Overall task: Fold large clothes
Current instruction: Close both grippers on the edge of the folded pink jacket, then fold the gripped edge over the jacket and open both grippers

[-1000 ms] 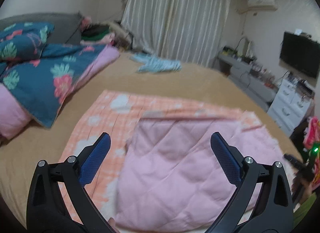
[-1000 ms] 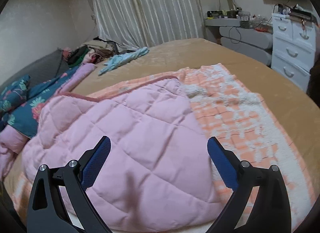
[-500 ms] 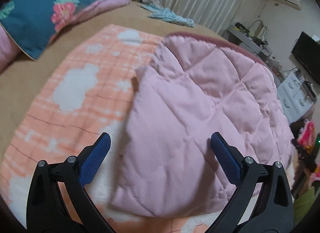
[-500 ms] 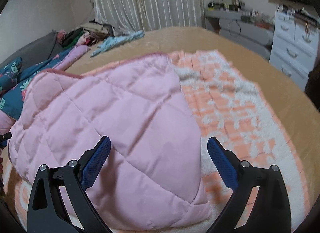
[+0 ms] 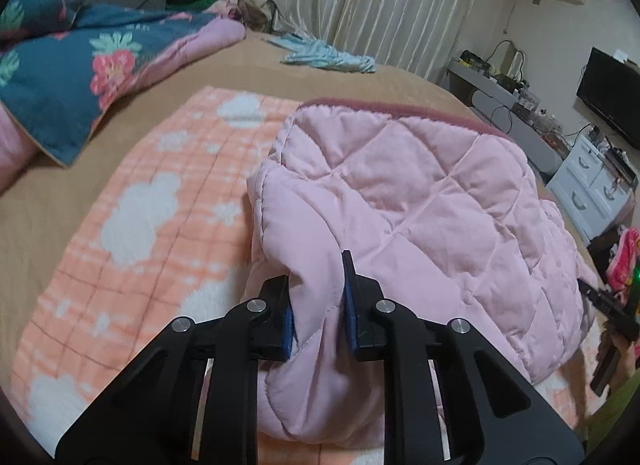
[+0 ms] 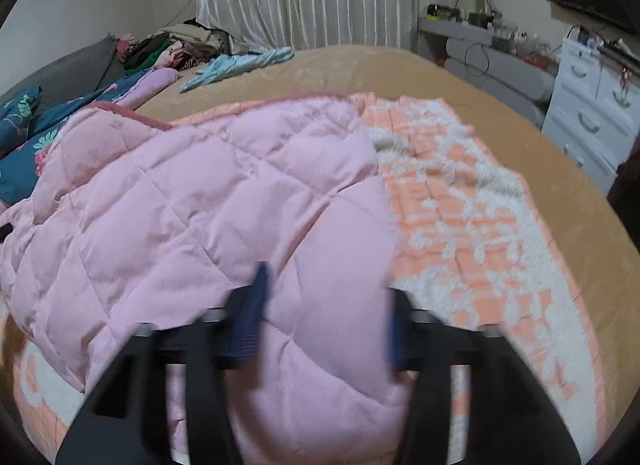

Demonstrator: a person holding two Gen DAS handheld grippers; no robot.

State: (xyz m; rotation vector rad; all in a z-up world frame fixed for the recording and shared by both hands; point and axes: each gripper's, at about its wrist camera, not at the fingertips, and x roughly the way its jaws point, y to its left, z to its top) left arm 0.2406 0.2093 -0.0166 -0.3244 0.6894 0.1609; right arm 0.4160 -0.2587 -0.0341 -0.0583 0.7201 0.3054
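A pink quilted garment [image 5: 420, 201] lies bunched on an orange blanket with white clouds [image 5: 140, 225], spread over the tan bed [image 5: 160, 85]. My left gripper [image 5: 316, 285] is shut on a fold at the garment's near left edge, with fabric pinched between its blue pads. In the right wrist view the same garment [image 6: 200, 205] covers the blanket [image 6: 460, 225]. My right gripper [image 6: 324, 289] is blurred and its jaws are closing on the garment's near right corner, with puffy fabric filling the gap between them.
A dark blue floral duvet [image 5: 60, 77] is heaped at the left of the bed. A light blue garment [image 5: 324, 57] lies at the far side near the curtains. White drawers [image 5: 592, 185] and a TV [image 5: 612, 93] stand at the right. A clothes pile [image 6: 172, 45] sits in the far corner.
Both grippers, wide open before, have sunk onto the garment's near edge and closed on it. The left one now pinches a fold of fabric.
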